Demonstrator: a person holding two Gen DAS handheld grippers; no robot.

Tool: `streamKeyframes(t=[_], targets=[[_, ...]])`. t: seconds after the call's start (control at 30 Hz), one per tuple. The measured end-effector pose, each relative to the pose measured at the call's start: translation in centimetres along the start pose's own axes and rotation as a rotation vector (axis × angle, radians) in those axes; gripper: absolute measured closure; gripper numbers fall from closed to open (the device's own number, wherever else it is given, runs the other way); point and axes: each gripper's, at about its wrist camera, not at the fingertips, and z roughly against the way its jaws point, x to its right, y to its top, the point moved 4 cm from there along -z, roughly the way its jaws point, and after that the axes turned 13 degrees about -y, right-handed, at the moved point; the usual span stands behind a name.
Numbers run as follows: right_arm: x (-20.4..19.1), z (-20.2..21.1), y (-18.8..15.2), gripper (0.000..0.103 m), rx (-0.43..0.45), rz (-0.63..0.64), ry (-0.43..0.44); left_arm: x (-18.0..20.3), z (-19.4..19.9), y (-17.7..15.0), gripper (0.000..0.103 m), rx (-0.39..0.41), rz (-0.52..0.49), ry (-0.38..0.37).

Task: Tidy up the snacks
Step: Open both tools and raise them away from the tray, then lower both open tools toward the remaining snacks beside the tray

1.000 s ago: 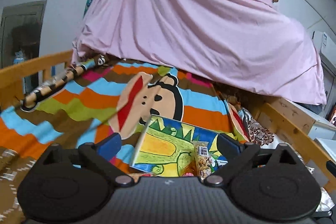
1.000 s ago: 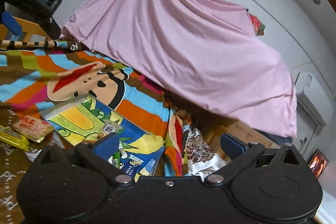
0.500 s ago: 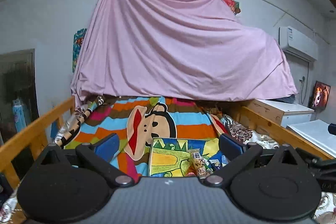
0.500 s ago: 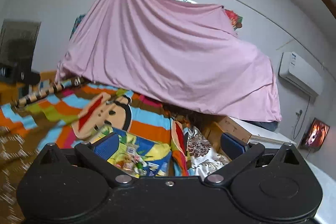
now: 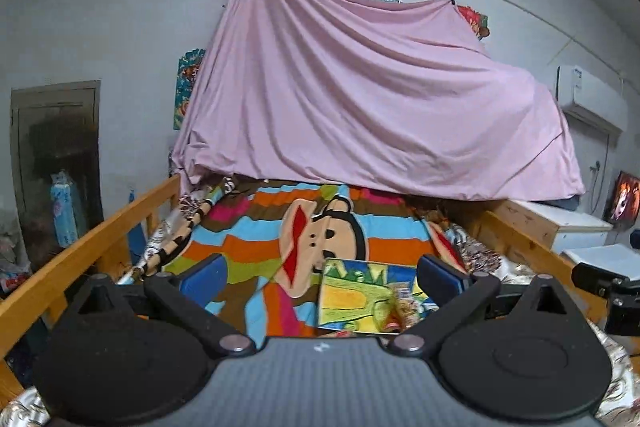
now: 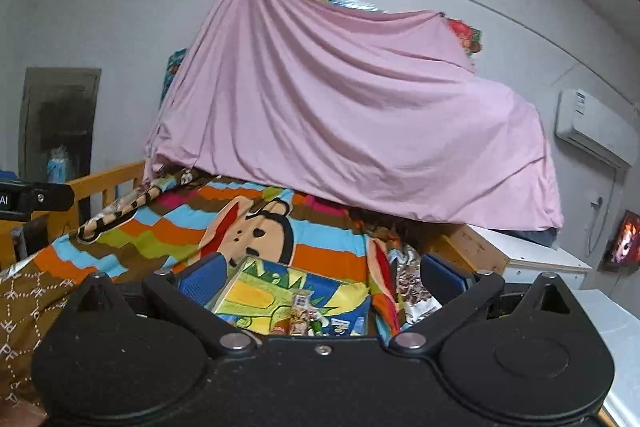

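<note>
Both hand-held grippers hang level above the near end of a bed, pointing toward the far wall. The left gripper (image 5: pixel 320 277) has its blue-padded fingers (image 5: pixel 204 277) spread wide with nothing between them, and the right gripper (image 6: pixel 320 277) is spread the same way, also empty.

Below and just ahead of them lies a shallow cardboard box printed with a yellow-and-green cartoon dinosaur on blue (image 6: pixel 276 297), resting on a striped blanket in orange, sky blue, brown and green with a big cartoon monkey face (image 5: pixel 320 239). The box sits toward the right side of the bed. Several small snack packets (image 6: pixel 302 317) lie inside it at its near right corner; their labels are too small to read. From the left gripper's camera the same box (image 5: pixel 352 301) shows under the right finger, with packets (image 5: pixel 402 303) bunched at its right edge.

Wooden bed rails in light orange (image 5: pixel 92 243) run along both sides. A large pink sheet (image 6: pixel 352 115) hangs from a line on the grey far wall and drapes over the far end of the bed. A white air conditioner (image 6: pixel 596 131) is mounted high on the right wall, and a dark doorway (image 5: pixel 56 167) stands far left.
</note>
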Motion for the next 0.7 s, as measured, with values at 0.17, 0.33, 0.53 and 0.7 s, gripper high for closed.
streamKeyframes(t=[0.17,0.33,0.53,0.7], targets=[[-2.1,-2.0,-0.6,0.001,-0.076,0.049,0.085,-1.7,-1.4,-0.8,0.0,-0.036,-0.008,0.022],[-4.9,-4.5,-1.1,0.001,-0.126,0.158,0.133,-3.2,-4.9,-1.1,0.0,-0.068,0.003,0.005],[-6.4,-8.4,-1.3,0.001,-0.098,0.222,0.212,-3.5,-11.1,-1.1,0.0,-0.138,-0.076,-0.041],[-5.8,-11.8,-3.9,0.001,-0.055,0.204,0.217,-2.7,-15.4,-0.7,0.0,-0.212,-0.14,-0.089]])
